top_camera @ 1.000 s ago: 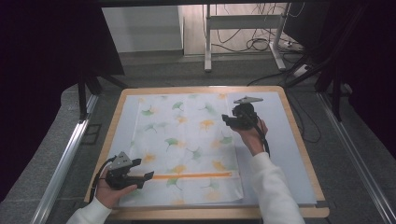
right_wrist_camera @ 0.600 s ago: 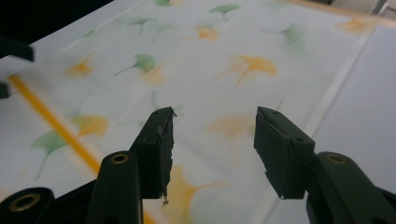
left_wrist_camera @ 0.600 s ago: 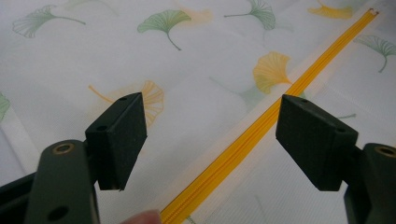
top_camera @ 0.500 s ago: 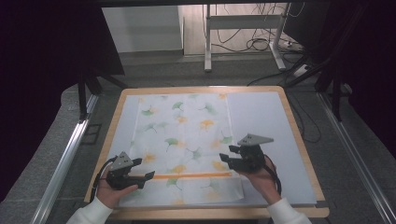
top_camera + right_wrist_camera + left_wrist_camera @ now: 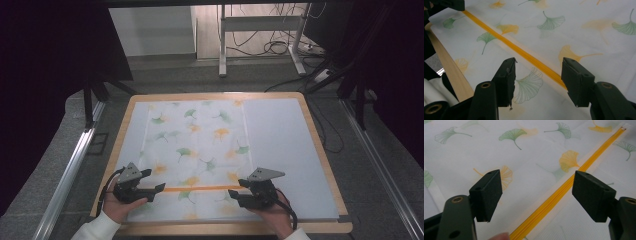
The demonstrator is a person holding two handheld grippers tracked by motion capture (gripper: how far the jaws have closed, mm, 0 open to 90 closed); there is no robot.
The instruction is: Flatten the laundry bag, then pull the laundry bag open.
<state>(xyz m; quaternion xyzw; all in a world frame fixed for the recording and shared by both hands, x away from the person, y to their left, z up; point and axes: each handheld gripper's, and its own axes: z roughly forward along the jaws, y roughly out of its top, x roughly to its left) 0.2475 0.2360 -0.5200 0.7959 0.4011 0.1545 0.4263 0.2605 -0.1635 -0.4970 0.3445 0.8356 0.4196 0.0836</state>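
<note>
A white cloth (image 5: 195, 145) printed with green and orange ginkgo leaves lies flat on the table. An orange zipper (image 5: 200, 188) runs across its near part. My left gripper (image 5: 156, 180) sits at the zipper's left end, open, with the zipper (image 5: 564, 190) passing beneath the gap between its pads (image 5: 536, 192). My right gripper (image 5: 235, 188) is low at the zipper's right end, open. Its jaws have just been opening a little. The zipper (image 5: 524, 53) runs under them (image 5: 537, 77) and nothing is pinched.
The cloth rests on a pale mat (image 5: 280, 145) inside the table's wooden rim (image 5: 320, 145). That wooden edge (image 5: 451, 72) lies close to the right gripper. Metal rails (image 5: 70, 170) flank the table, and desk legs and cables (image 5: 270, 47) stand beyond it.
My right gripper has come from the cloth's far right side toward me and down to the zipper's right end. The left gripper has stayed put.
</note>
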